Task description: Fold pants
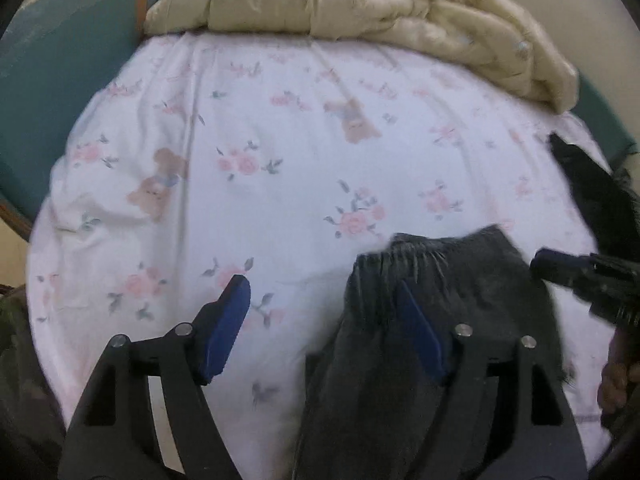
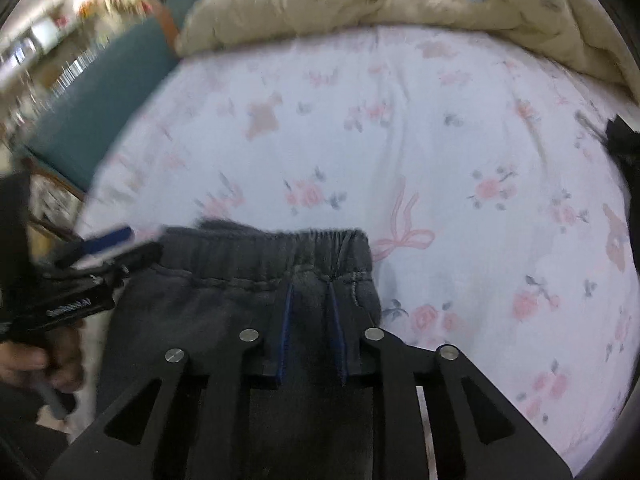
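The bed takes up most of what there is to see: a white sheet (image 1: 280, 152) printed with pink roses, ribbons and little bears, lightly creased, stretched over the mattress. At the far end a cream quilt (image 1: 360, 4) lies bunched in a heap. A teal padded headboard (image 1: 68, 52) with a wooden edge runs along the left side, and beyond it the room is a bright blur of shelves, too smeared to read.

The dark grey pants (image 2: 256, 296) lie at the near edge of the sheet, elastic waistband facing the quilt. The right gripper (image 2: 310, 292) is pinched on a fold of cloth just below the waistband, near its right end. The left gripper (image 1: 320, 312) stands spread wide, one blue pad over bare sheet, the other over the waistband's left end, pressing nothing. Another black garment (image 1: 592, 196) lies at the bed's right edge.
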The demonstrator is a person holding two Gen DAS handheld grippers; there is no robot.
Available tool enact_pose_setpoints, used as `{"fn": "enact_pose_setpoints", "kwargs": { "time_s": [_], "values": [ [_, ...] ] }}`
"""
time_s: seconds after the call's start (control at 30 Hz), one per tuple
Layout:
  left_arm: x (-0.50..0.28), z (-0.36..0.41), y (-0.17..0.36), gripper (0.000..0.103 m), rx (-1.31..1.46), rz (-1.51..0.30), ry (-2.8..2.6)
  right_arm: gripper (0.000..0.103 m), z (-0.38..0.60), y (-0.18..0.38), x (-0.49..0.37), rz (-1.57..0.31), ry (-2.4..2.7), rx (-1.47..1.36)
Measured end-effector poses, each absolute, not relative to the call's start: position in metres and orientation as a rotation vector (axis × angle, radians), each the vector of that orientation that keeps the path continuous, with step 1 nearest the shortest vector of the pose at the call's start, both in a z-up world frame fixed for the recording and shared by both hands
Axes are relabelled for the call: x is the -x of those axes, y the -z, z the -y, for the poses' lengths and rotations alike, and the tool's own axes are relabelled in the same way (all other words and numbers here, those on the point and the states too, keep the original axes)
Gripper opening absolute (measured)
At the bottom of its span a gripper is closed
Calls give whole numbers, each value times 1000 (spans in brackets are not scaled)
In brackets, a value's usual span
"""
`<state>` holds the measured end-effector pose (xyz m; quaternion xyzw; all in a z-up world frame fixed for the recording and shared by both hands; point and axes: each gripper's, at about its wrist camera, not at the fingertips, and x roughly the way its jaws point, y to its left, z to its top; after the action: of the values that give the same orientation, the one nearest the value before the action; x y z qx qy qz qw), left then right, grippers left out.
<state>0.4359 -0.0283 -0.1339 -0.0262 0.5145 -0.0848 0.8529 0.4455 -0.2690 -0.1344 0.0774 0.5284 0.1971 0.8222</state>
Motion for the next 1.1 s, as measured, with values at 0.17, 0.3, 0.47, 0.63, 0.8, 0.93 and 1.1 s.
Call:
{"fn": "enact_pose_setpoints", "kwargs": {
  "time_s": [0.17,0.3,0.47,0.63,0.8,0.93,1.1],
  "values": [
    [-398,53,101,72,-43,-998,291,21,277,121,-424,-1113,-461,-174],
    [-399,84,119,51,-66,-1081,311,17,261,149,-427,-1197,-448,-145],
    [-427,65,178,23,-44,-1190,177,0,260,179,-429,-1208,-339,-88],
    [-422,69,186,23,-87,-1127,172,0,266,197,-434,-1234,-332,-137],
    [-409,66,162,35,-80,-1137,129,8,268,168,-428,-1239,-350,-142],
    [-364,54,110,84,-63,-1010,84,81,279,117,-382,-1110,-367,-161],
    [-290,49,60,91,-35,-946,112,83,286,63,-303,-1007,-349,-218]
  ]
}}
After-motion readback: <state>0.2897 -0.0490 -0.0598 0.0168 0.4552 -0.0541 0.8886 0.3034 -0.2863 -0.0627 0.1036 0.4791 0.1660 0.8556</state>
